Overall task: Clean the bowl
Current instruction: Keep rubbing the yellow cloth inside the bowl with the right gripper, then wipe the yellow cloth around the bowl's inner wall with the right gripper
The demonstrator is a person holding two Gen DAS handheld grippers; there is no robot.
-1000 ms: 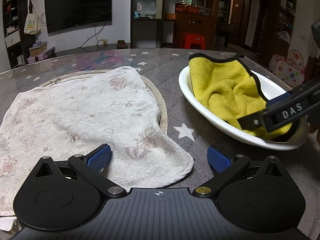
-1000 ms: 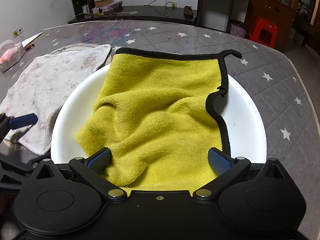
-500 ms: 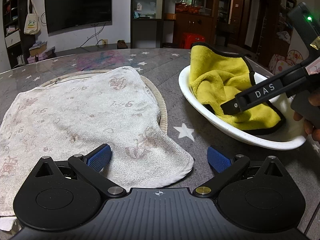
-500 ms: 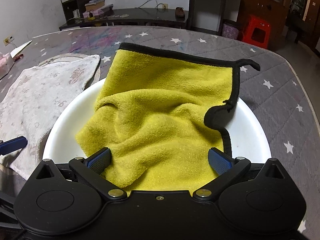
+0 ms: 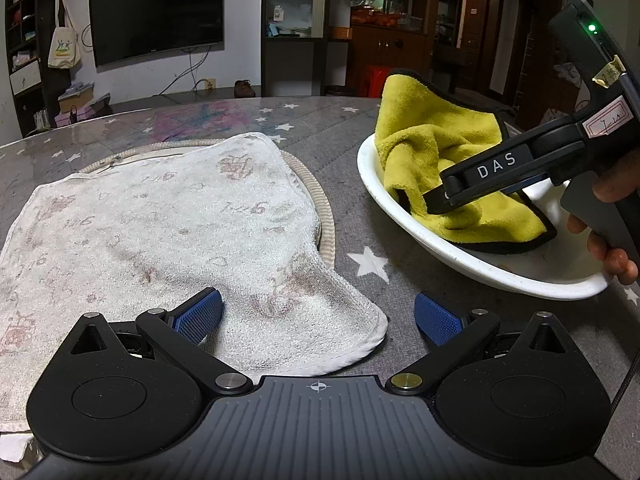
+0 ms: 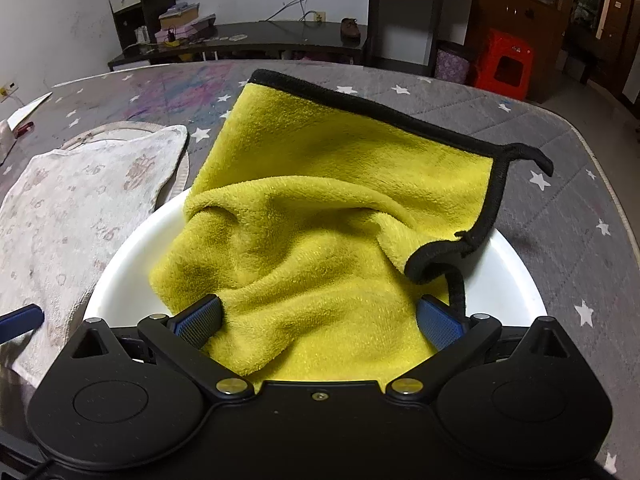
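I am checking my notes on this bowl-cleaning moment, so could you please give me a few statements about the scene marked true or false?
1. The yellow cloth lies in the white bowl. True.
2. The left claw grips the pale towel. False: its jaws are wide open, one finger resting over the towel's edge.
3. The right claw is open with the cloth between its fingers. True.
4. The bowl stands on the pale towel. False: it stands beside it on the grey star-print cover.
5. The cloth has a black border. True.
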